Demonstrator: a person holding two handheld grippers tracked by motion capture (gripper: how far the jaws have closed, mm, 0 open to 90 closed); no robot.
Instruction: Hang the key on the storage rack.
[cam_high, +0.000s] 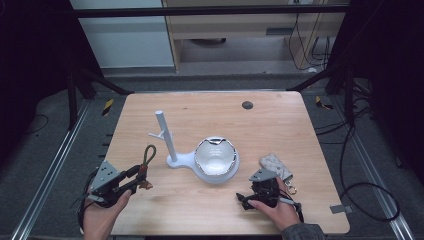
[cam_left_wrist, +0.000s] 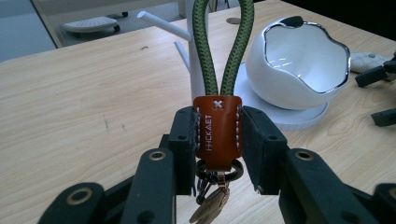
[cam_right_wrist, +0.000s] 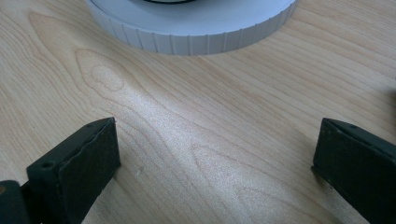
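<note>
A keychain with a green rope loop (cam_left_wrist: 205, 51) and a brown leather tab (cam_left_wrist: 217, 116) is lifted off the table near its front left. My left gripper (cam_left_wrist: 218, 140) is shut on the tab, and the loop (cam_high: 148, 152) points toward the white stand (cam_high: 165, 135). A metal ring with keys (cam_left_wrist: 212, 196) hangs under the tab. The stand has an upright pole with a side peg (cam_left_wrist: 161, 23) and a white bowl (cam_high: 215, 156) on its round base. My right gripper (cam_high: 242, 200) rests at the front right, open, with bare wood between its jaws (cam_right_wrist: 215, 154).
A patterned pouch (cam_high: 276, 165) with a clasp lies just behind my right gripper. The round white base (cam_right_wrist: 196, 32) is close ahead of the right jaws. A dark round hole cover (cam_high: 247, 105) sits at the table's far side.
</note>
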